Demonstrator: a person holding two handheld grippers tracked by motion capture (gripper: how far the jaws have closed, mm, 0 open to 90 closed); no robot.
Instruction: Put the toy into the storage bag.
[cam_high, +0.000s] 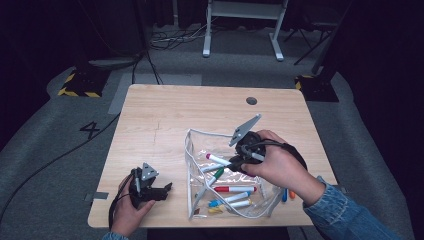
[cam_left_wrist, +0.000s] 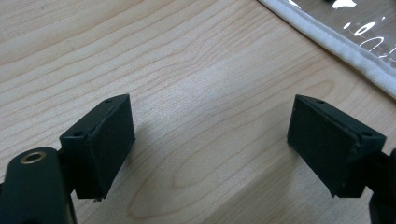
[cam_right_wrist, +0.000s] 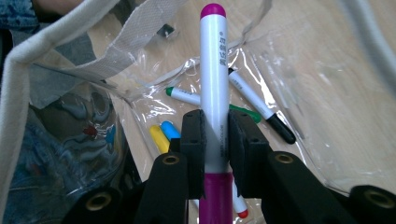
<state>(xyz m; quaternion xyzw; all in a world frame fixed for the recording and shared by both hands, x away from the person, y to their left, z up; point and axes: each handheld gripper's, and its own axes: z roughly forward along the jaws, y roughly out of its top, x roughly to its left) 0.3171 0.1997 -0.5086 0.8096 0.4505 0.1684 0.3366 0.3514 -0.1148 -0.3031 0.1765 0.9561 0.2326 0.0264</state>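
Right gripper (cam_right_wrist: 215, 140) has its jaws clamped on a magenta-capped marker (cam_right_wrist: 214, 79), gripped around the white barrel just above the magenta end. In the high view I see that gripper (cam_high: 235, 161) over the open clear pouch (cam_high: 197, 137), with the marker (cam_high: 218, 159) sticking out to the left over the pouch interior. The pouch lies flat on the desk (cam_high: 165, 115), right of centre toward the near edge. Inside it I count a red marker (cam_high: 234, 189), a green one (cam_high: 215, 176), a blue one (cam_high: 227, 198) and a yellow one (cam_high: 220, 209). Left gripper (cam_high: 161, 190) sits near the desk's front-left corner, jaws apart with nothing between them, bare wood under them in the left gripper view (cam_left_wrist: 210, 140); pouch hem (cam_left_wrist: 336, 44) just beyond.
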